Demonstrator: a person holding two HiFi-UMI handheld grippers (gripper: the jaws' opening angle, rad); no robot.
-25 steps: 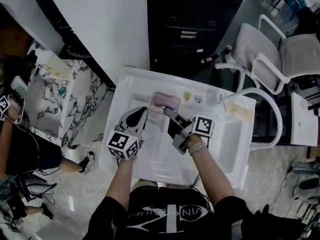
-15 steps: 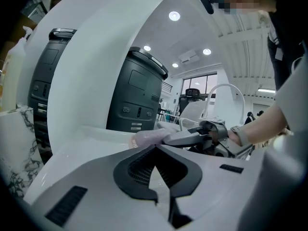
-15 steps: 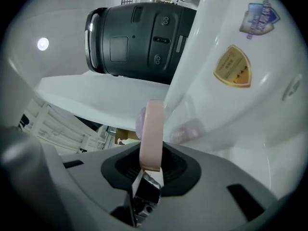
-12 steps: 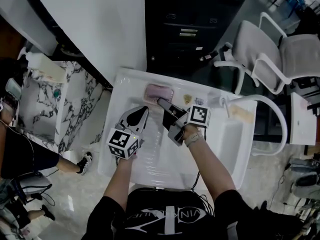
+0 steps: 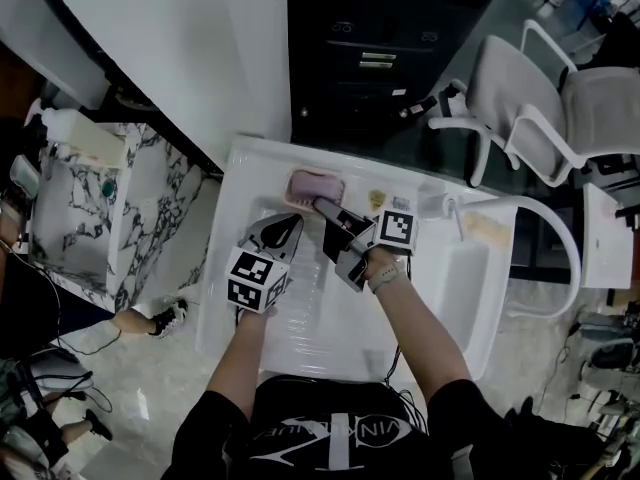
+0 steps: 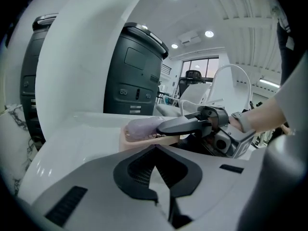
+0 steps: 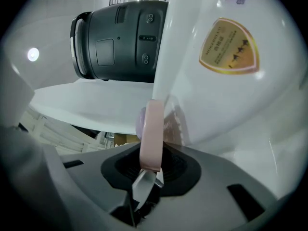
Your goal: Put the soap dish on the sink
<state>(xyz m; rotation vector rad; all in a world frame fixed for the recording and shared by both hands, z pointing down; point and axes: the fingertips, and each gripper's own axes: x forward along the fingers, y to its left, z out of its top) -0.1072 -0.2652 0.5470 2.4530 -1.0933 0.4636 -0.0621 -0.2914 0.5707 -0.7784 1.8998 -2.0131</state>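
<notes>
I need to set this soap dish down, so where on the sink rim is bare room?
Bare: the sink's back rim left of the soap dish, up to the corner, and its left rim. Crowded: right of the dish, where the sticker and faucet stand.

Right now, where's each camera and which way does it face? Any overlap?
Head view: on the person's head, looking steeply down at the sink; both forearms, left gripper and right gripper show.
Left gripper view: on the left gripper, facing across the sink; its shut jaws show.
Right gripper view: on the right gripper, facing the sink wall; its jaws grip the soap dish.
Shared: all three show the soap dish.
</notes>
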